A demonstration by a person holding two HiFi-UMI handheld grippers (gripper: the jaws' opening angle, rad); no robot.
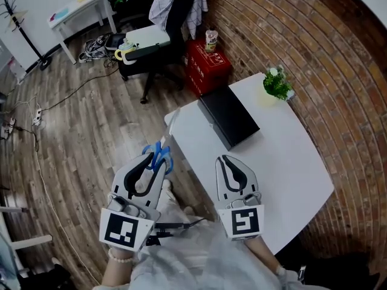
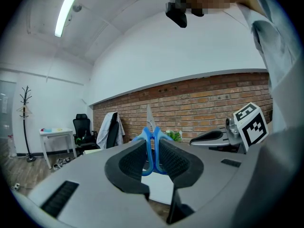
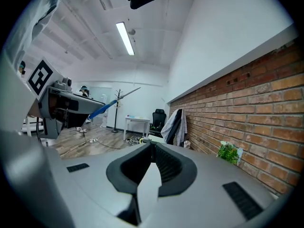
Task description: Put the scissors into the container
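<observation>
The left gripper pinches the scissors by their blue handles, blades pointing away, left of the white table and off its near edge. The black container sits well apart, towards the table's far side. With only the handle loops clamped, the scissors could pivot or slip on the way over, or a blade tip could catch the container's rim. The right gripper hovers with jaws together, empty, and cannot steady anything.

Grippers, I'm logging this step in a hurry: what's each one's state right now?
Left gripper: shut on the blue scissors, gripped at the handles.
Right gripper: shut, nothing between its jaws.
</observation>
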